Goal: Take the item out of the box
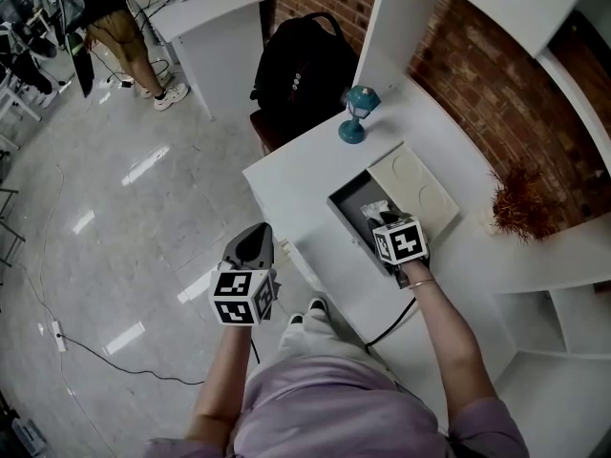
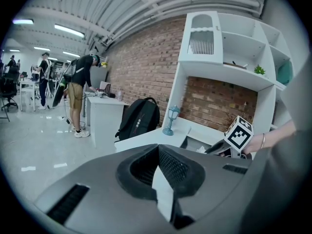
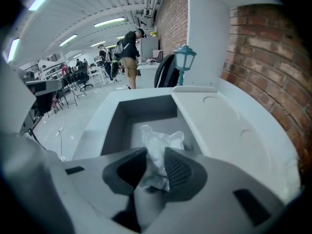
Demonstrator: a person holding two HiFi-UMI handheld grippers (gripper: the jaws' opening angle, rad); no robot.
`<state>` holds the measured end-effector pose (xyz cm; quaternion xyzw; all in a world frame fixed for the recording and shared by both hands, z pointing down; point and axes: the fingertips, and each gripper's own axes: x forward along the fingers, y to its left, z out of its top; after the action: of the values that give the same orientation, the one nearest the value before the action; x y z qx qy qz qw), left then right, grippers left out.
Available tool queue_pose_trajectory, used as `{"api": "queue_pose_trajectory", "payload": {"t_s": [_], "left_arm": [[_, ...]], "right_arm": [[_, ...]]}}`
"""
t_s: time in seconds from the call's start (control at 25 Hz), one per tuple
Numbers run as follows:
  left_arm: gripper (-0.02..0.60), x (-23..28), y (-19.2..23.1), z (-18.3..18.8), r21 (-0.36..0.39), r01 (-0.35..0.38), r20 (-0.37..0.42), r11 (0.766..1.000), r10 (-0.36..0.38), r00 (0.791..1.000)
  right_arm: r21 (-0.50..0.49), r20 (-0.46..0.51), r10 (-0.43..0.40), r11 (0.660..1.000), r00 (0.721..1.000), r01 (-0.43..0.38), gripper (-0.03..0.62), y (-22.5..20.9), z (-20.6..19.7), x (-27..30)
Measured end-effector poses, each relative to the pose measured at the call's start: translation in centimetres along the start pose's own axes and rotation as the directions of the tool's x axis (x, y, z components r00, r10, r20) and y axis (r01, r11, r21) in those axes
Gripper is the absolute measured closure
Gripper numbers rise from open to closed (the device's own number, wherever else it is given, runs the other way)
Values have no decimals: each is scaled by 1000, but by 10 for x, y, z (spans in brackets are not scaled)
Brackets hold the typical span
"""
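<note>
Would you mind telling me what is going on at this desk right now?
A person holds a hand-held gripper in each hand. The right hand-held gripper reaches into the open box on the white desk and is shut on the crumpled white item inside, which is not out yet. The left hand-held gripper is shut and empty, held over the floor beside the desk.

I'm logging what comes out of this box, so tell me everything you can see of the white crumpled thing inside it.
The white crumpled thing looks like thin, wrinkled plastic or paper, bunched into an irregular wad with a slight sheen; whether it wraps anything cannot be told. It rises from inside the open grey box. The right gripper pinches its lower part between both jaws, and its upper folds stick out beyond them.
</note>
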<state>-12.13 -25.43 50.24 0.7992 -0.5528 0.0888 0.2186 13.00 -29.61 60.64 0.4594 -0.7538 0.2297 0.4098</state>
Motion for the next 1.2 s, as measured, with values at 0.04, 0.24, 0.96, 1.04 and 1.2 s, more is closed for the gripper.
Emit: {"api": "queue_pose_trajectory", "payload": {"t_s": [0.04,0.24,0.96,1.04,1.2], "left_arm": [[580,-1,0,1,2,-1,1,1000,1,1000],[580,-4,-4,3,13,3,5,1000,-3,1000],[580,-5,-45,14,73,77,20,994,-79,997],[580,-5,-50,14,81,86,21,993,-88,996],[580,-4,-59,15,95,102,23,990,-105,994]], "right_arm": [[1,12,3,1000,1000,-3,479,1,1,-1],[12,109,12,1000,994,-13,480,4,14,-15],[195,480,-72,981,874,-26,479,6,45,-122],[220,511,-81,975,856,-39,479,7,44,-134],[248,566,-97,967,819,-57,479,9,42,-159]]}}
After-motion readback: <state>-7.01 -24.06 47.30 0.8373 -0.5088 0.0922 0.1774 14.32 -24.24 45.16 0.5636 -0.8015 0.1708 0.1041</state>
